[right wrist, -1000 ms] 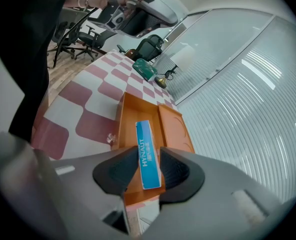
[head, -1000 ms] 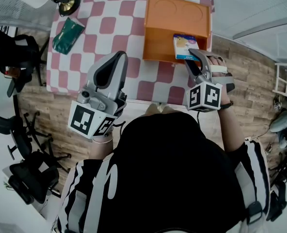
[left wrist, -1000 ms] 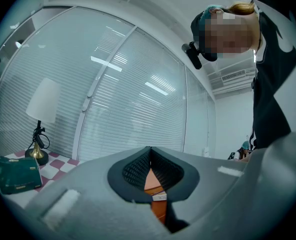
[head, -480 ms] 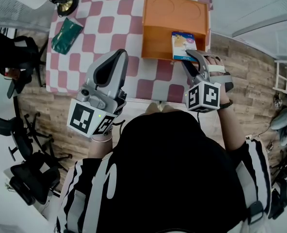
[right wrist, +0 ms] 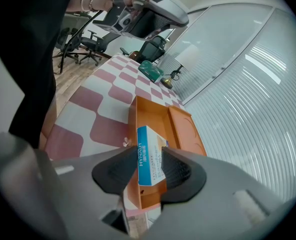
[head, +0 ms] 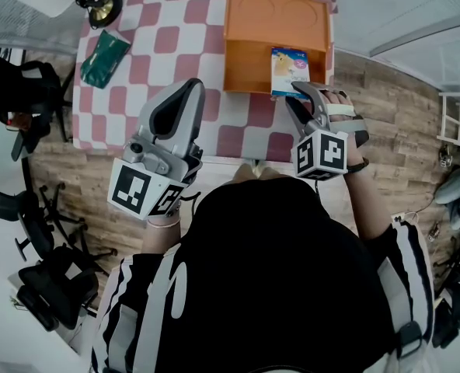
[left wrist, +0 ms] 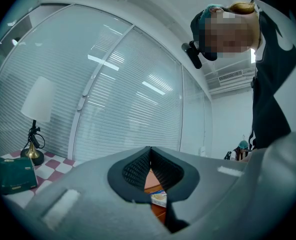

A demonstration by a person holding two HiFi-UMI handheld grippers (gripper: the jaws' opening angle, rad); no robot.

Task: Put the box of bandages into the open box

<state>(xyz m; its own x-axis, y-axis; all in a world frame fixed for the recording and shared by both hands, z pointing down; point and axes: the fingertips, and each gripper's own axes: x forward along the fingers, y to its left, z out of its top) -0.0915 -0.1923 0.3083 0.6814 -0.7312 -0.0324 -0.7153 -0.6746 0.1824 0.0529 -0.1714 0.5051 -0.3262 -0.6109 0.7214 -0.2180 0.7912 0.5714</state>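
The open orange box (head: 238, 22) lies on the checkered table, its lid folded back on the far side. The blue and white box of bandages (head: 290, 68) stands on end in its near right corner. My right gripper (head: 300, 95) is just behind it and its jaws are opening. In the right gripper view the bandage box (right wrist: 150, 156) sits between the pads of that gripper (right wrist: 149, 170), over the orange box (right wrist: 153, 114), and the pads no longer squeeze it. My left gripper (head: 185, 92) hovers over the table's near edge, shut and empty (left wrist: 149, 151).
A green pouch (head: 108, 53) and a small lamp with a brass base (head: 106, 6) sit at the table's far left. Office chairs (head: 20, 84) stand on the wooden floor to the left. The table's near edge runs just ahead of the person's body.
My right gripper has eased slightly away from the bandage box, which stays standing in the orange box's near right corner. The left gripper has held still.
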